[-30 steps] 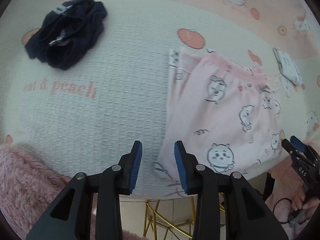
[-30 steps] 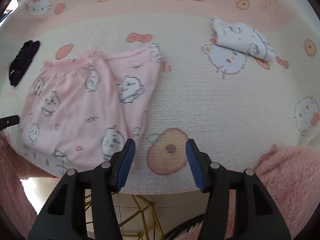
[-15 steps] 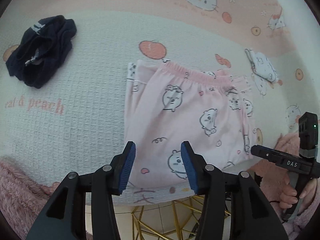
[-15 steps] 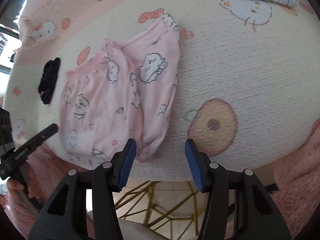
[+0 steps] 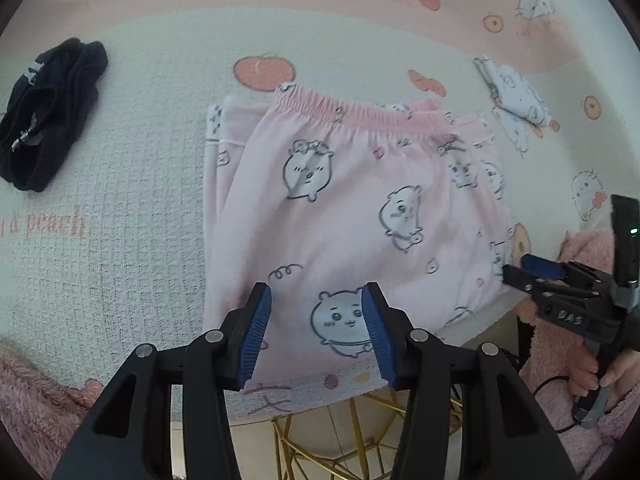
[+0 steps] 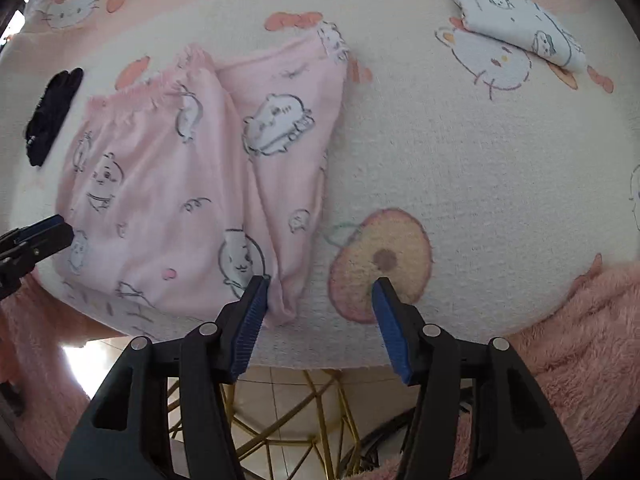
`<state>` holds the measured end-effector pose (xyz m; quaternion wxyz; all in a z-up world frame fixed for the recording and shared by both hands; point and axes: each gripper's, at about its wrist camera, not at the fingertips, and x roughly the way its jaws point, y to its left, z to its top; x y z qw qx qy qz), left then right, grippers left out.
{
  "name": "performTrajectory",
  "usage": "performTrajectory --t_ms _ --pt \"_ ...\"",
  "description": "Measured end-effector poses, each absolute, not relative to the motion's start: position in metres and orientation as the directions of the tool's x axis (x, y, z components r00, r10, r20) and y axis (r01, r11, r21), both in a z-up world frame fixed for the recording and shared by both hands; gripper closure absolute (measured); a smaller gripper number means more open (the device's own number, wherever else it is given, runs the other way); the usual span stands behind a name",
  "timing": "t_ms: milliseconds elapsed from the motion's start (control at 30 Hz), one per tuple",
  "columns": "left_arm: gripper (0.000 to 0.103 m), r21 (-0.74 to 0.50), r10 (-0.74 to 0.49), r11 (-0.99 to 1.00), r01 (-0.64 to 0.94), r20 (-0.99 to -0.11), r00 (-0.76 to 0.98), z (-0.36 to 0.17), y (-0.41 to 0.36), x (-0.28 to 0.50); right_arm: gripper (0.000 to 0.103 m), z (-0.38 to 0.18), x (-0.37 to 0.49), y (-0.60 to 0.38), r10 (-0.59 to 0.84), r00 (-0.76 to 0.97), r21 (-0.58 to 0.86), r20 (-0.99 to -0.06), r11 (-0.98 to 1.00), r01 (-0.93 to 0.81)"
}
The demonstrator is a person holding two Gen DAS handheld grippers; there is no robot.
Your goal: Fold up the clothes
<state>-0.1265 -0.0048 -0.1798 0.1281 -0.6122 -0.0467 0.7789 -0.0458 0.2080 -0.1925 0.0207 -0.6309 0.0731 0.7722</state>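
Pink pyjama trousers [image 5: 352, 208] with cartoon prints lie folded on the table, waistband at the far side. My left gripper [image 5: 316, 300] hovers open over their near hem, a printed face showing between its blue pads, which do not press on the cloth. In the right wrist view the trousers [image 6: 160, 184] fill the left half. My right gripper [image 6: 320, 286] is open at their near right corner, its left pad beside the folded edge and its right pad over a peach print. Each gripper shows in the other's view: right gripper [image 5: 532, 268], left gripper [image 6: 44, 232].
A crumpled dark garment [image 5: 44, 116] lies at the far left. A folded white printed garment [image 6: 520, 28] lies at the far right. The table's near edge [image 6: 320, 356] is just under both grippers, with gold legs below. Fluffy pink sleeves flank the views.
My left gripper's jaws have widened and it has shifted right, from bare cover to over the trousers' hem. My right gripper has moved left and down to the trousers' near right corner.
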Motion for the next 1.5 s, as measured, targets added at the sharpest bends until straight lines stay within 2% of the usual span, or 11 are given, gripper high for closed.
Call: performTrajectory --t_ms 133,300,400,467,533,600,633,1033,1167,1400,1500 --pt "0.054 -0.220 0.244 -0.968 -0.123 -0.941 -0.235 -0.178 -0.008 -0.129 0.051 -0.185 -0.047 0.231 0.145 -0.210 -0.089 -0.967 -0.962 -0.257" --pt "0.054 -0.239 0.279 -0.957 -0.163 -0.912 -0.301 -0.162 -0.002 -0.125 0.048 -0.192 -0.046 0.230 -0.338 -0.248 0.395 -0.908 -0.889 -0.231" --pt "0.081 -0.186 0.236 -0.965 -0.186 -0.925 -0.299 -0.164 0.004 -0.121 0.045 -0.207 -0.056 0.203 -0.253 -0.172 0.280 -0.952 -0.947 -0.156" --pt "0.081 -0.155 0.203 -0.969 -0.194 -0.946 -0.254 -0.176 0.008 -0.121 0.044 -0.207 -0.060 0.190 -0.199 -0.172 0.222 -0.965 -0.968 -0.120" --pt "0.081 -0.147 0.187 -0.971 -0.188 -0.958 -0.217 -0.185 0.008 -0.122 0.051 -0.206 -0.061 0.184 -0.177 -0.184 0.198 -0.967 -0.975 -0.102" --pt "0.081 -0.158 0.195 -0.971 -0.179 -0.956 -0.217 -0.184 0.007 -0.125 0.080 -0.204 -0.063 0.181 -0.200 -0.202 0.222 -0.959 -0.970 -0.096" --pt "0.081 -0.172 0.207 -0.970 -0.170 -0.954 -0.218 -0.183 0.005 -0.126 0.086 -0.201 -0.065 0.182 -0.235 -0.213 0.260 -0.948 -0.960 -0.100" --pt "0.080 -0.317 0.304 -0.949 0.006 -0.915 -0.266 -0.172 -0.052 -0.129 0.094 -0.139 -0.101 0.080 -0.261 -0.355 0.187 -0.897 -0.955 0.230" --pt "0.080 -0.324 0.322 -0.946 -0.033 -0.914 -0.247 -0.175 -0.039 -0.129 0.064 -0.144 -0.078 0.146 -0.318 -0.350 0.336 -0.881 -0.942 0.009" --pt "0.079 -0.319 0.329 -0.944 -0.082 -0.920 -0.213 -0.179 -0.022 -0.130 0.062 -0.196 -0.052 0.212 -0.346 -0.244 0.402 -0.906 -0.883 -0.241" --pt "0.079 -0.322 0.329 -0.944 -0.067 -0.925 -0.191 -0.184 -0.024 -0.127 0.043 -0.202 -0.058 0.204 -0.354 -0.233 0.402 -0.906 -0.890 -0.213"
